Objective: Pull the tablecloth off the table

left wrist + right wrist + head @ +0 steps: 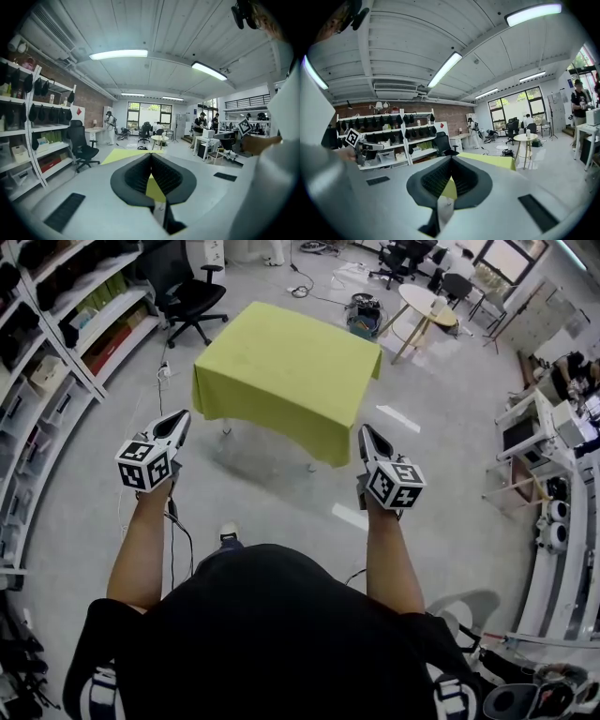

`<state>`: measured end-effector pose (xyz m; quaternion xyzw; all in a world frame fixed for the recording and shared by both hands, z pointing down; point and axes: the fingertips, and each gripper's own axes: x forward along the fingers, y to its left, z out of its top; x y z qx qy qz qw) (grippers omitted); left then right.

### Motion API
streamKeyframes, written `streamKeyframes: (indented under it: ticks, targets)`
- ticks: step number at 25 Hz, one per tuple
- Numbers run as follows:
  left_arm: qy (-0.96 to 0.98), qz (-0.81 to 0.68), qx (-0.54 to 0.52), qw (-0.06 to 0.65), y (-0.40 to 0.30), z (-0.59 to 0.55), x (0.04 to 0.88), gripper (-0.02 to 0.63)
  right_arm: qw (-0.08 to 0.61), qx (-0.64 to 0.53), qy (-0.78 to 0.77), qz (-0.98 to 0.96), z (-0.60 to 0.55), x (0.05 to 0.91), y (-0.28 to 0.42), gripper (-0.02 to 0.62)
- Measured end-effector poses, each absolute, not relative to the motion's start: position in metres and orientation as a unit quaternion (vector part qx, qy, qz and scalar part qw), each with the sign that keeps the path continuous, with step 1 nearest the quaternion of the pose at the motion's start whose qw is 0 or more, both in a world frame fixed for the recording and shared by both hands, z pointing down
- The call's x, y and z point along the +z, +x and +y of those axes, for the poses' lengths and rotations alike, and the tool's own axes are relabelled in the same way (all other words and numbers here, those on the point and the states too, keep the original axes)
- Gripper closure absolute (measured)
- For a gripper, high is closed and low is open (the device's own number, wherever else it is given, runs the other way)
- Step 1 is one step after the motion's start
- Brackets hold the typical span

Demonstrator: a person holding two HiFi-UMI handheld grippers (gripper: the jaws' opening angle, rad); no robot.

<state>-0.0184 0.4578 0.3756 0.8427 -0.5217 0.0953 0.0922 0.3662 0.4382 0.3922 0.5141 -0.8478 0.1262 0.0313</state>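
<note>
- Fingers of the left gripper are pressing tip to tip with nothing between them. The right gripper is showing the same closed, empty fingers. I'd say that suits the moment, since no cloth is within reach to take.
- Both grippers are hanging out in front of the person, side by side and well apart, each pointing forward and slightly down toward the desk. They look to be lining up with its two near corners.
- The yellow-green tablecloth is lying spread flat over the desk and draping down every side I can see, so only the leg ends are showing. It is well apart from both grippers, with bare floor running between.
- Its near hem is hanging loose and facing the person, which looks like the easiest place to pinch.
- As I judge it, the pull is not yet under way: the person is needing to step closer, part the fingers and close them on that hem.
- An office chair is standing near the far left corner, away from a pull toward the person.
</note>
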Motion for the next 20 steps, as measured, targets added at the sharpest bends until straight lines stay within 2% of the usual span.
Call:
streamKeyframes:
  ticks: [7, 20]
  targets:
    - [0.848, -0.512, 0.088, 0.107, -0.063, 0.399, 0.396, 0.584, 0.039, 0.128, 0.514, -0.847, 0.387, 0.407, 0.316, 0.575]
    - [0.865, -0.477, 0.087, 0.126, -0.187, 0.197, 0.412, 0.584, 0.057, 0.136, 0.540, -0.829, 0.212, 0.418, 0.185, 0.577]
